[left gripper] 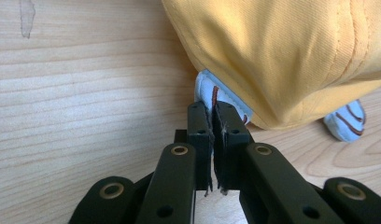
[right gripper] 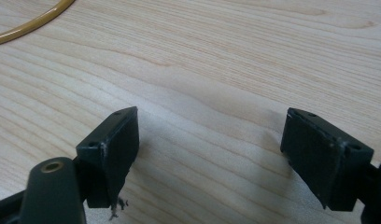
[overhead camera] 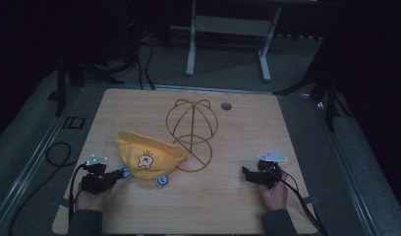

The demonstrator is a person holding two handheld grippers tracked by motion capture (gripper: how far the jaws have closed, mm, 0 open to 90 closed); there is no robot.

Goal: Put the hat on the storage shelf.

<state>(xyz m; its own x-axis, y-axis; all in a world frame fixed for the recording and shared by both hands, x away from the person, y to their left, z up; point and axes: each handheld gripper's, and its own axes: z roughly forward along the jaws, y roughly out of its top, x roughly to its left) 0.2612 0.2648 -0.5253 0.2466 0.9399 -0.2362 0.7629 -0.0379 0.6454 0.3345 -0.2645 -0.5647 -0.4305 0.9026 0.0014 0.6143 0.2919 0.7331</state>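
The left hand-held gripper [left gripper: 212,109] has its jaws pinched together on a pale blue ear flap [left gripper: 215,97] poking out from under the yellow hat's [overhead camera: 148,157] near edge. The hat lies crumpled on the wooden surface [overhead camera: 228,206], its far side touching the gold wire stand [overhead camera: 192,132]; a second blue flap [overhead camera: 162,180] sticks out just beside it. Well away from the hat, the right hand-held gripper [right gripper: 212,149] rests with jaws wide apart, nothing between them.

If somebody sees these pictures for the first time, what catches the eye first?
The yellow hat with a small cartoon face lies at the table's left front. Behind it stands a golden wire hat stand. The left tool is shut on the hat's pale blue ear flap; the right tool rests open over bare wood.
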